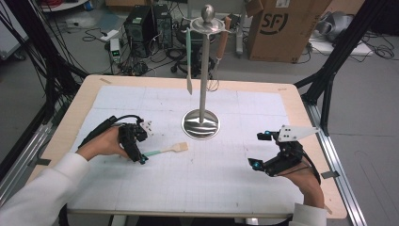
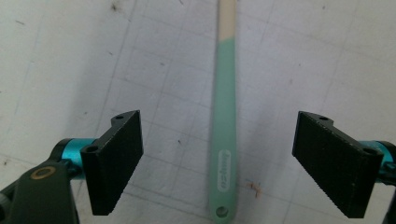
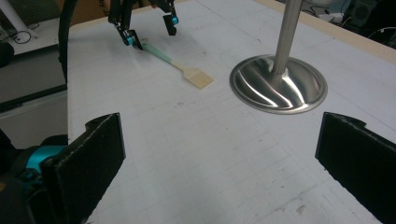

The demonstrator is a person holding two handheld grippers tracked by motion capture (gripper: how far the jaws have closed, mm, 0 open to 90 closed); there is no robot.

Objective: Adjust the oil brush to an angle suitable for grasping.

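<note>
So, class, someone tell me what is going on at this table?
A person holds a gripper in each hand. The left gripper is lowered over the green handle of a small spatula lying on the table, jaws open on either side, not yet touching. The right gripper waits open beside the metal stand.

A matt mint-green plastic handle meets a pale, wood-like head on the spatula point(image 2: 224, 130), lying on a matt white gridded mat point(image 1: 226, 183), scuffed and speckled. The stand point(image 3: 279, 84) gleams in polished metal. Black ribbed pads point(image 2: 116, 158) face the jaws; the table point(image 1: 306, 101) edge looks wooden.
</note>
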